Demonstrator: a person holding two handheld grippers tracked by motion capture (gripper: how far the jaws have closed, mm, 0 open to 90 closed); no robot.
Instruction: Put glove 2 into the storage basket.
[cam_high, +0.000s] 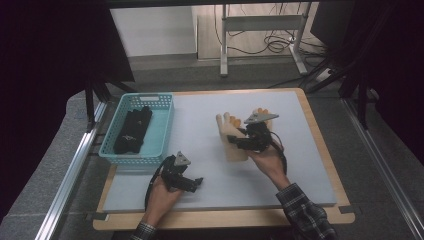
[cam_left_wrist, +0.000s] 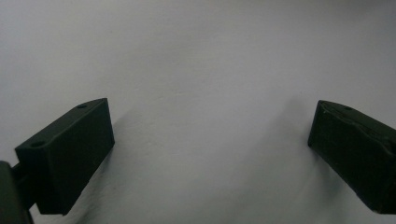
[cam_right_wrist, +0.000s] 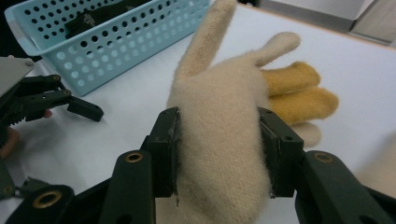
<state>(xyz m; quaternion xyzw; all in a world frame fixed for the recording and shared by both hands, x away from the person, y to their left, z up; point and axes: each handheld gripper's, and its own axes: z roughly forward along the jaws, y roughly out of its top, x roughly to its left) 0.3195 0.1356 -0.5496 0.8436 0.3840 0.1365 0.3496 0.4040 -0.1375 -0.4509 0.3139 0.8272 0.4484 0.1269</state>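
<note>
A cream knitted glove with yellow fingertips is pinched at its cuff end between the pads of my right gripper. In the high view this glove lies right of the table's middle, with my right gripper shut on it from the right. My left gripper rests low near the front edge of the white mat. Its jaws stand wide apart over bare mat, so my left gripper is open with nothing between them.
A light blue perforated basket stands at the mat's left side and holds black gloves; the same basket appears in the right gripper view. More cream fabric with orange tips shows behind my right gripper. A wooden table edge borders the mat.
</note>
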